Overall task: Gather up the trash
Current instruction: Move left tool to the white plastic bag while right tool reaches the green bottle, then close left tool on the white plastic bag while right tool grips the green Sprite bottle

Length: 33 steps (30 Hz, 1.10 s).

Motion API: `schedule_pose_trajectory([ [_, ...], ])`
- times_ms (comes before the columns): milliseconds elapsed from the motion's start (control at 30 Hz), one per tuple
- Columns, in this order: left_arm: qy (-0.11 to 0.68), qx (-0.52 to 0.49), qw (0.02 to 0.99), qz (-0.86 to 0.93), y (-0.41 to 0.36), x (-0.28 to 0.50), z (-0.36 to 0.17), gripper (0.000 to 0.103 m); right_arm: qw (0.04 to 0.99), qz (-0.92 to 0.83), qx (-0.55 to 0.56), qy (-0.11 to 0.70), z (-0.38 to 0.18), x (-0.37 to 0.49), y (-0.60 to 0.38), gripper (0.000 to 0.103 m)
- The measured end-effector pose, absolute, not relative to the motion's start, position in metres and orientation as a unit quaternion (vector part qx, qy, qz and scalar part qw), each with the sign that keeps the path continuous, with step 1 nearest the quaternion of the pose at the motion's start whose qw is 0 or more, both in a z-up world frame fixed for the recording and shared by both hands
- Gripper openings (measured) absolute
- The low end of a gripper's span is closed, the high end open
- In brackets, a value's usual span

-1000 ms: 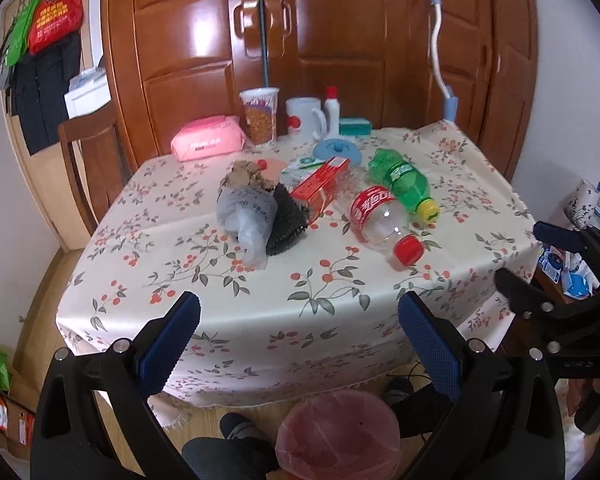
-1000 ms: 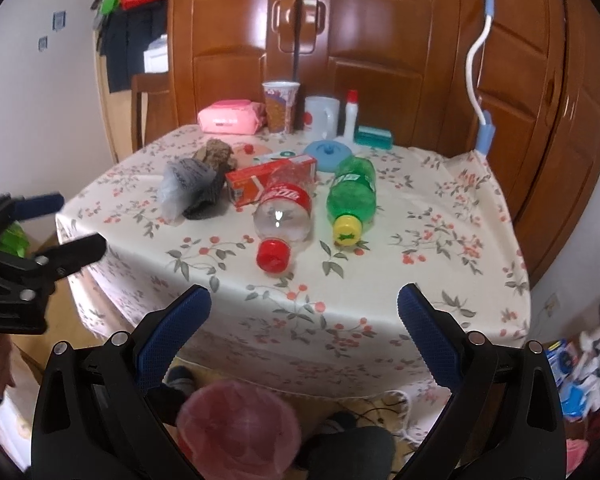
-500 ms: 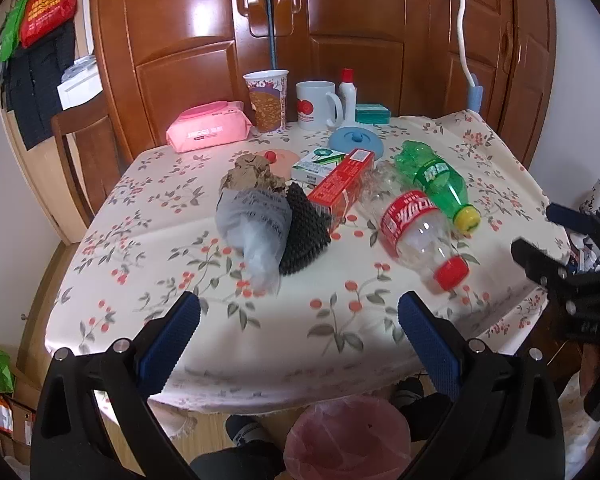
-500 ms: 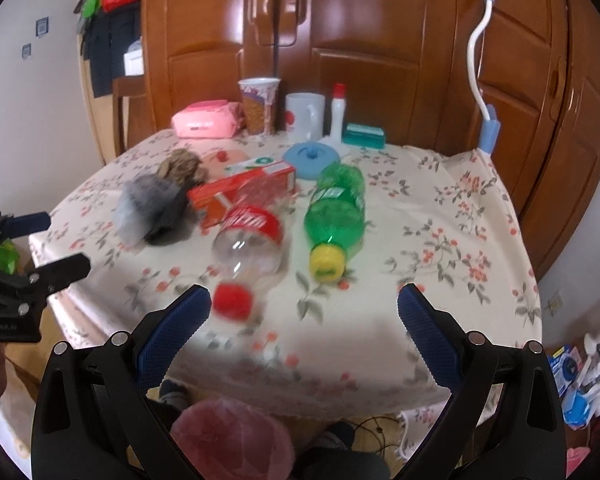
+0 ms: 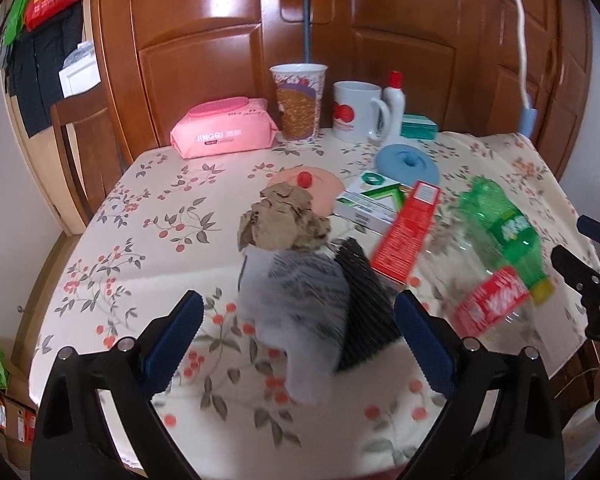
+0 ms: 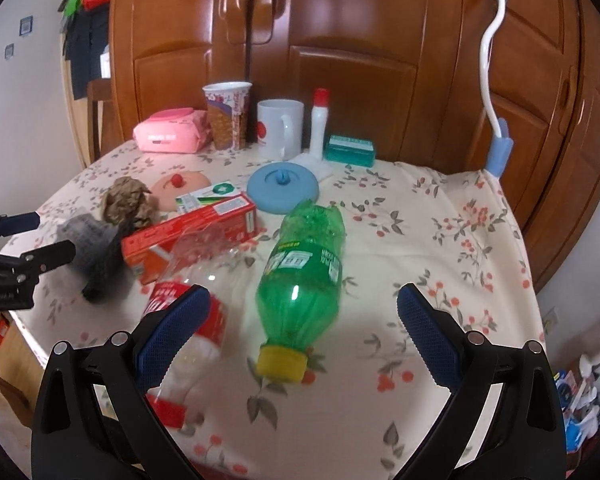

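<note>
On the floral tablecloth point(image 5: 156, 240) lies a heap of trash. My left gripper point(image 5: 298, 342) is open, its blue pads on either side of a grey plastic bag point(image 5: 300, 304) with a black mesh piece point(image 5: 364, 296) beside it. Crumpled brown paper point(image 5: 280, 220) lies just behind. My right gripper point(image 6: 304, 332) is open over a green bottle point(image 6: 304, 264) lying with its yellow cap toward me. A clear bottle with a red label point(image 6: 180, 308) lies by the left finger. A red carton point(image 6: 188, 236) and a white-green box point(image 6: 210, 196) sit behind.
At the back stand a pink wipes pack point(image 5: 224, 134), a paper cup point(image 5: 298, 102), a white mug point(image 5: 356, 110), a white squeeze bottle point(image 5: 394, 100) and a teal box point(image 5: 418, 128). A blue lid point(image 6: 282, 190) and a pink lid point(image 6: 180, 184) lie mid-table. A wooden wardrobe point(image 6: 360, 60) stands behind, a chair point(image 5: 76, 148) at left.
Both grippers have moved forward and lower over the table. The trash now looms larger between the fingers, and the pink-lined bin below has dropped out of view.
</note>
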<state>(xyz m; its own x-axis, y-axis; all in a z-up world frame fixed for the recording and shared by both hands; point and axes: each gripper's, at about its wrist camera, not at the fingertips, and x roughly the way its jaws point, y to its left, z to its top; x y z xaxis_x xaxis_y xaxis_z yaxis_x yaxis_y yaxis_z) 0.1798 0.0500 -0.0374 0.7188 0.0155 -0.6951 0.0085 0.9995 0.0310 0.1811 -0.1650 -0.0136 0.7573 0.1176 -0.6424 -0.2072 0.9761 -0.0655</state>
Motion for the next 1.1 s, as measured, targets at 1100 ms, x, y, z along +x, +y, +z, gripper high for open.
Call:
schedule_pose_trajectory([
  [1100, 0.404, -0.011, 0.915, -0.01, 0.067, 0.213, -0.072, 0.081, 0.914, 0.068, -0.057, 0.396, -0.053, 0.261, -0.169, 0.084],
])
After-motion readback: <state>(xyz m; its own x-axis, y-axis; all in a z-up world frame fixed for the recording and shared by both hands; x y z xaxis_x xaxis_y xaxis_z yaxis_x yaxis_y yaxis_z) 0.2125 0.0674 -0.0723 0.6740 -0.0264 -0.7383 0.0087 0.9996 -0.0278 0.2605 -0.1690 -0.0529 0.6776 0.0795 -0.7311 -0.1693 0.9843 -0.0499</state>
